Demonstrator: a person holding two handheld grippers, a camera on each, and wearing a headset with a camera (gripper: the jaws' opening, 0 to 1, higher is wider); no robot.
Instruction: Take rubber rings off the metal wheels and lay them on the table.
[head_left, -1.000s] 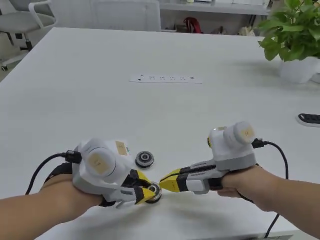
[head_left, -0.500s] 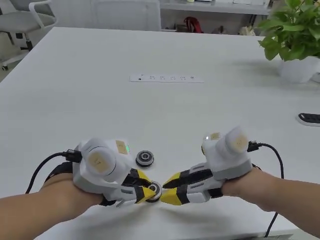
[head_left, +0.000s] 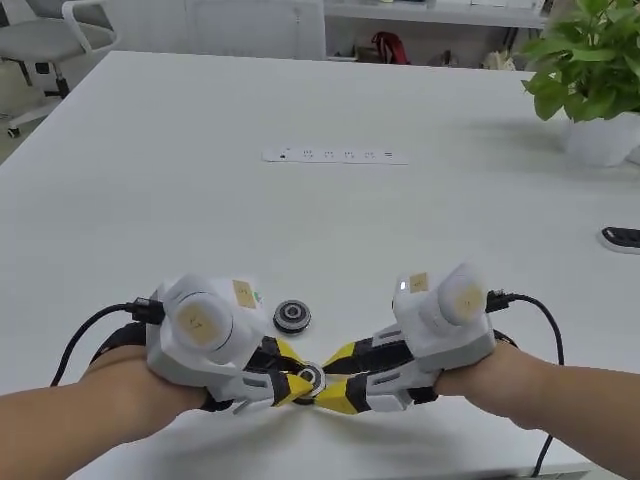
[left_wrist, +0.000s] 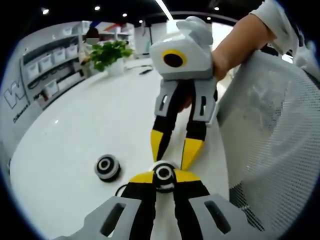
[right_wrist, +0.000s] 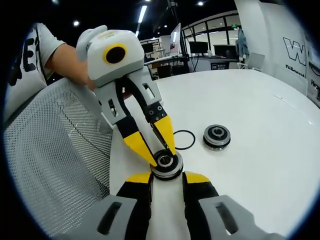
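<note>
White table (head_left: 200, 150), head view: the left gripper (head_left: 293, 388) and right gripper (head_left: 330, 388) meet tip to tip at the near edge, with a small metal wheel (head_left: 308, 378) between them; whether it is lifted or resting on the surface cannot be told. A second wheel (head_left: 292, 316) lies flat just beyond the left gripper. A power strip (head_left: 335, 155) sits well apart at mid-table, and a potted plant (head_left: 585, 60) at the far right corner. Left gripper view: its own jaws are closed narrow on the metal wheel, one yellow tip touching each side. The right gripper enters from above with jaws parted, tips just short of the wheel's rim. Right gripper view: its own jaws are parted and straddle the near edge of the wheel, with no clear contact, while the left gripper's tips pinch the wheel from the far side. A dark band (right_wrist: 172, 172) round the rim appears to be its ring, not yet off. One loose rubber ring (right_wrist: 184, 139) lies flat on the table just beside the second wheel. Step in hand, by judgement: one ring is done and the next is being approached. The next move calls for the right jaws to catch the band alone and peel it outward while the left grip keeps the wheel steady.
</note>
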